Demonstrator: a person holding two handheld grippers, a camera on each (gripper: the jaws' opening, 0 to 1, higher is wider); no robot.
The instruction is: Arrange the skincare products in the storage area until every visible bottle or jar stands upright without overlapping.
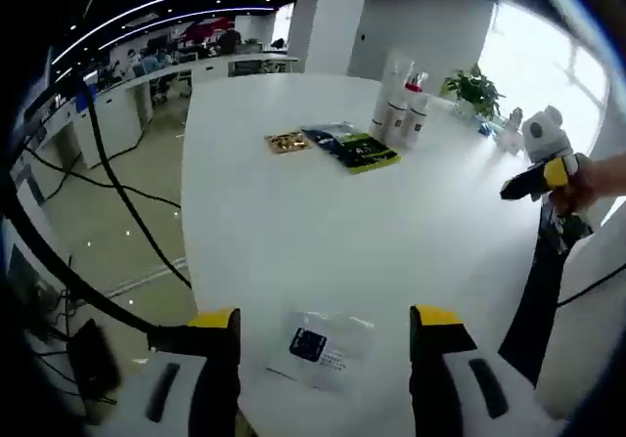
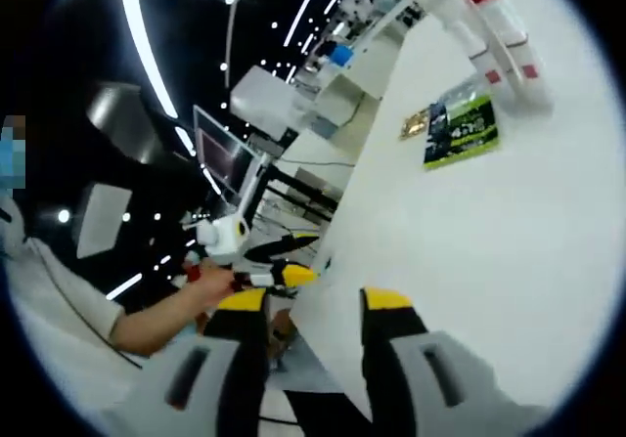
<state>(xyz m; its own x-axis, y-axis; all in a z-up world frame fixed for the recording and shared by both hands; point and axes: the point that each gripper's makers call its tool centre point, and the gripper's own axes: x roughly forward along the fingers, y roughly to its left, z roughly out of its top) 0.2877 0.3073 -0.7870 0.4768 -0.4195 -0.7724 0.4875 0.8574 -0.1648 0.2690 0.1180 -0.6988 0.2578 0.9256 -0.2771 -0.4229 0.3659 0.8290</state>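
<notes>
**Tabletop mostly open, clutter at far end**

Wide bare stretch of tabletop between the near edge and the far items. Near edge: one clear packet lies flat between the left tool's jaws. Far end: bottles stand bunched, touching; flat sachets just beside them. Plant behind. Right tool hangs off the right edge.
</notes>
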